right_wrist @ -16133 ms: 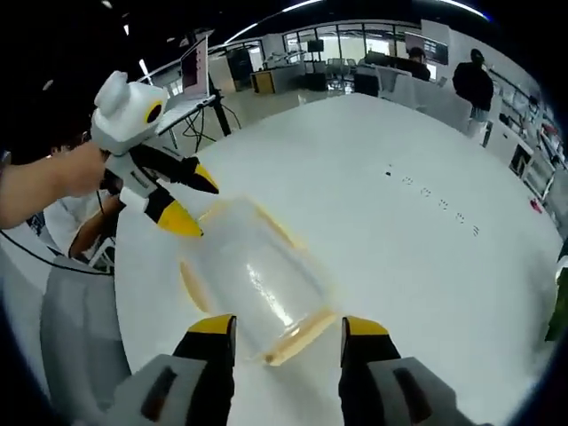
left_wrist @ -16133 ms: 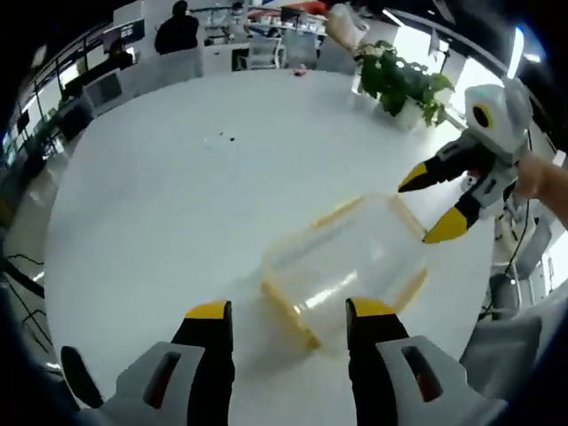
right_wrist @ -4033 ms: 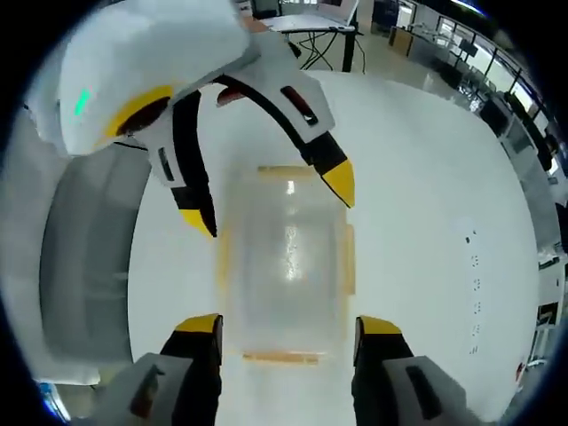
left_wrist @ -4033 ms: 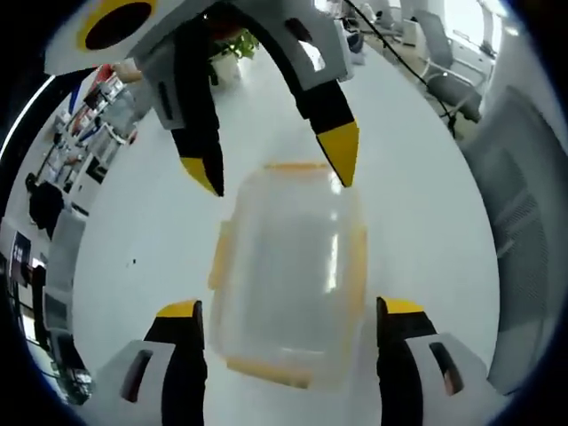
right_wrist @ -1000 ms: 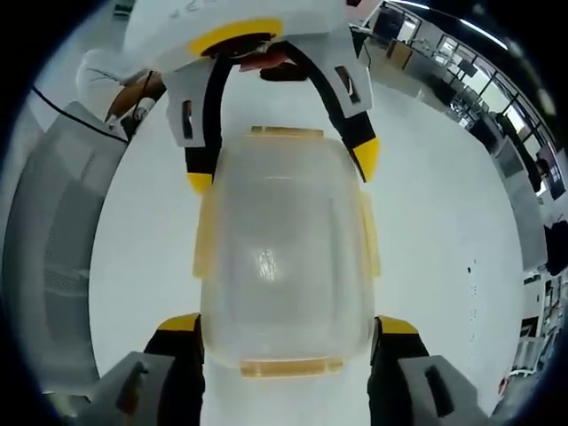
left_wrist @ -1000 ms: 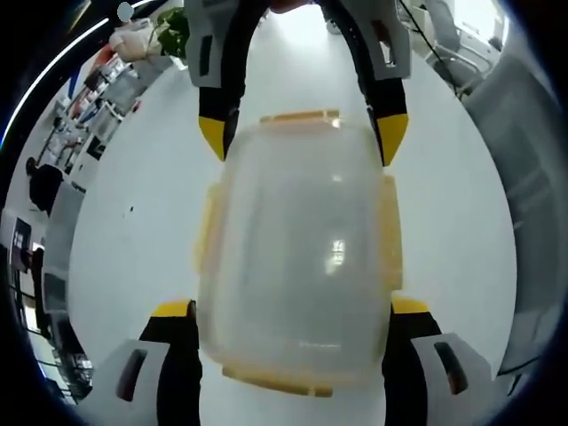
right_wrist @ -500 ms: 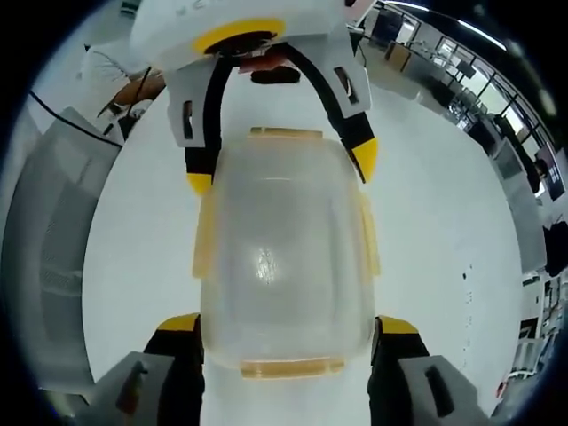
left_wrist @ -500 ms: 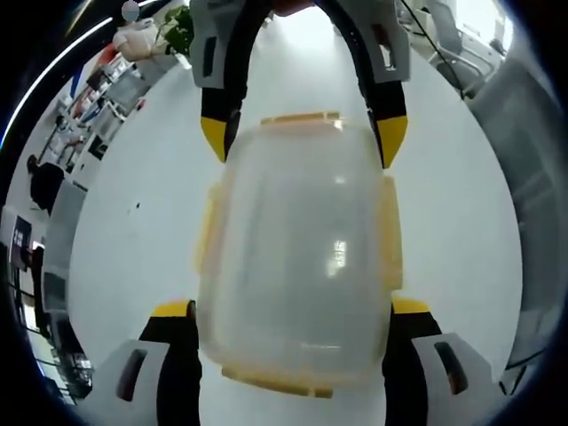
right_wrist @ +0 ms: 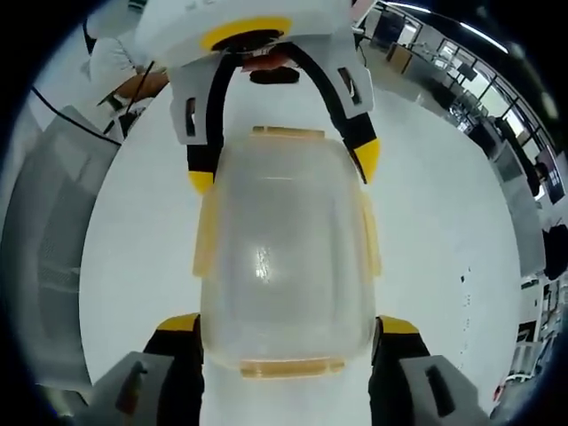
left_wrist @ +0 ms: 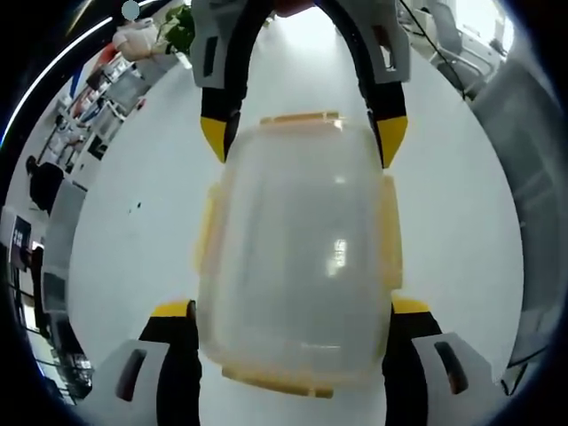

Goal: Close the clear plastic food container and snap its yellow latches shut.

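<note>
The clear plastic container lies on the white table with its lid on. Yellow latches run along its four edges. My left gripper is open wide, one jaw at each long side of the container's near end. My right gripper comes from the opposite end, also open, its yellow tips at the far corners. In the right gripper view my right gripper straddles the near end and the left gripper the far end. Whether the jaws touch the walls I cannot tell.
A grey chair stands at the table's edge beside the container. A potted plant sits at the far side of the table. A person is behind the left gripper. Office desks lie beyond.
Since four seconds ago both grippers have moved in along the container until each pair of jaws flanks one end. Over the last second nothing visibly moves.
</note>
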The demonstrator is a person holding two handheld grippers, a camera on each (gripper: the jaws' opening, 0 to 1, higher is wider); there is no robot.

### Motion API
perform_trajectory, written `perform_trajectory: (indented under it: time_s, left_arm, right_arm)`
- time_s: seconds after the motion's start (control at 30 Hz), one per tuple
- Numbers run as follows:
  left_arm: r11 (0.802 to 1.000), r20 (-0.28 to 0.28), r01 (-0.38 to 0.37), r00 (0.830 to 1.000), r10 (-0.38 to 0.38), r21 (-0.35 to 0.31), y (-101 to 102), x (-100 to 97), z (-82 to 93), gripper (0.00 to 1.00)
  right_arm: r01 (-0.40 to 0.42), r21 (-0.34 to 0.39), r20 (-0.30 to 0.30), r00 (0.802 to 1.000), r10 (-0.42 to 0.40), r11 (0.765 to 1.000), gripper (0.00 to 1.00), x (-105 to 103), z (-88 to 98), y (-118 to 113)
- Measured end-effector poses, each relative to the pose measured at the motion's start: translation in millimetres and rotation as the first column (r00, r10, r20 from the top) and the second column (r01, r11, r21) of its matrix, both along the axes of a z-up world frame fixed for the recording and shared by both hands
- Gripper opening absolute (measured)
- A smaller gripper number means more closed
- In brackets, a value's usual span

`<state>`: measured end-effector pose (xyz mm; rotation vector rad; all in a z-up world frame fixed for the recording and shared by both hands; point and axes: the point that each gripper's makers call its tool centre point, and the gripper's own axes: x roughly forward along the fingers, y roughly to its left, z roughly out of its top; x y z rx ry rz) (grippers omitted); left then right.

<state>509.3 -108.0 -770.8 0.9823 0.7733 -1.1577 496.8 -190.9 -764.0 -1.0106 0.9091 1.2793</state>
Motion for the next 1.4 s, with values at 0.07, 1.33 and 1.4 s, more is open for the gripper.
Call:
perform_trajectory:
  time_s: [0.07,1.33,1.4]
  left_arm:
    - [1.000,0.000,0.002,1.000,-0.002,0.002,0,0.1,-0.2,0.83]
    - [0.976,0.008,-0.174,0.984,0.177,-0.131,19,-20.3,11.7,0.91]
    - [0.968,0.004,-0.198,0.979,0.201,-0.155,18,-21.3,13.4,0.91]
  right_arm:
    - [0.001,0.001,0.004,1.000,-0.001,1.000,0.76,0,-0.2,0]
    - [0.231,0.146,0.012,0.972,-0.235,0.962,0.85,-24,11.2,-23]
    - [0.234,0.157,0.027,0.970,-0.241,0.960,0.86,-25,12.4,-24]
